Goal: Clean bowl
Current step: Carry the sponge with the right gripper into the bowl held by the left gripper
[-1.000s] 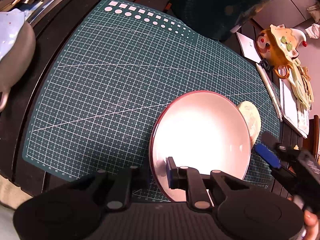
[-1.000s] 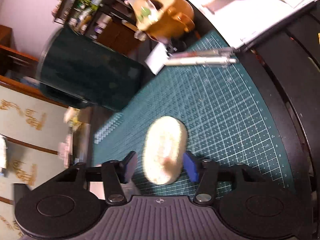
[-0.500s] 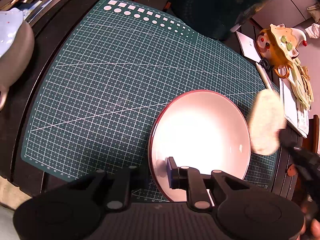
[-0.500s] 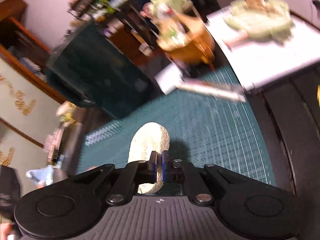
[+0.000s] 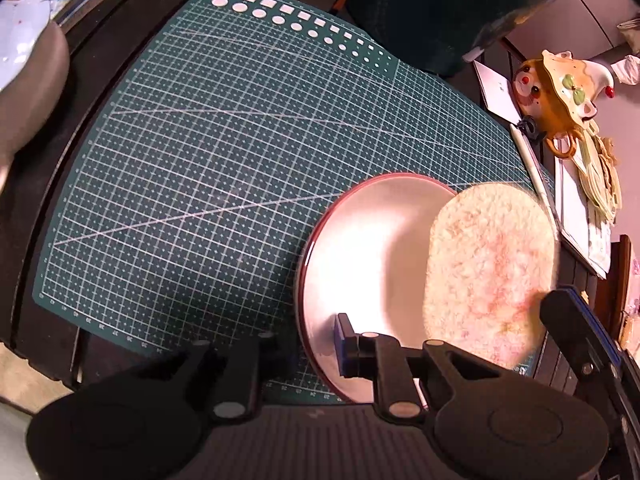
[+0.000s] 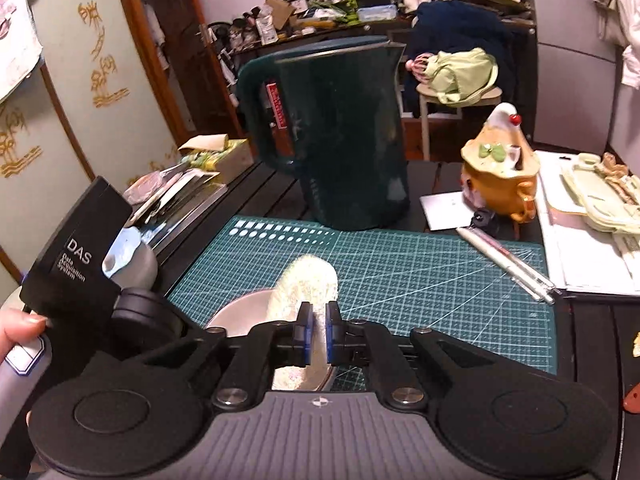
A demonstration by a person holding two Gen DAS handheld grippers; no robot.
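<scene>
On left gripper [image 6: 76, 264] housing: "DAS Data Acquisition System".

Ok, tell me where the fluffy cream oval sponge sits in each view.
Left wrist: fluffy cream oval sponge at lower right, over the white red-rimmed bowl's right side.
Right wrist: sponge at lower centre, clamped in the right gripper.
Shared landmark: green gridded cutting mat.

The bowl [image 5: 352, 264] is white inside with a dark red rim. The fluffy sponge [image 5: 488, 276] is cream with pink spots. The mat [image 5: 224, 152] is dark green with white grid lines (and white squares and dots). The kettle [image 6: 336, 136] is dark green.
</scene>
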